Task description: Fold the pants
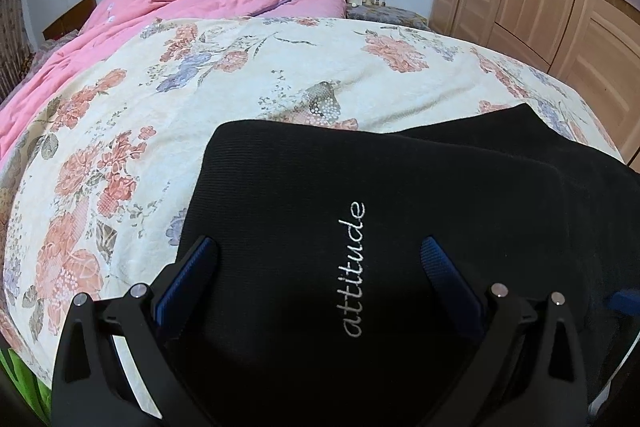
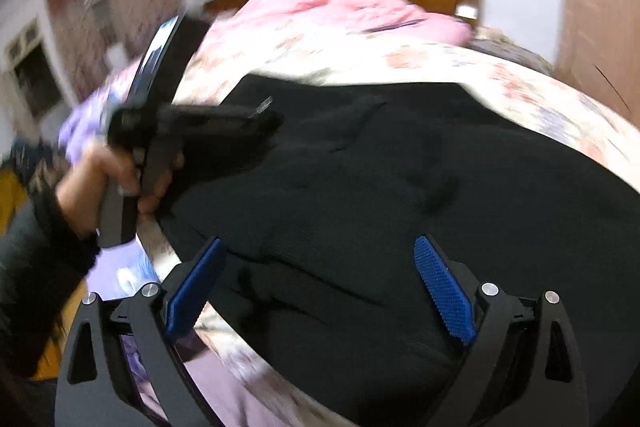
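We've got the bed (image 1: 248, 67) ahead of both tools, black pants (image 1: 400, 187) lying on its near end right under them. Left hand-held gripper (image 1: 320, 259) is spread wide over the "attitude" lettering (image 1: 354, 269); right hand-held gripper (image 2: 320, 263) gapes too, holding nothing.

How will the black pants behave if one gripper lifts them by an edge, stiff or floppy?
Probably floppy: the black pants lie in soft layered folds, with creases visible in the right wrist view. Their ribbed knit looks fairly thick, so likely some weight and drape. They should grip rather than slide on the textured floral bedspread. Both the left gripper and right gripper are open.
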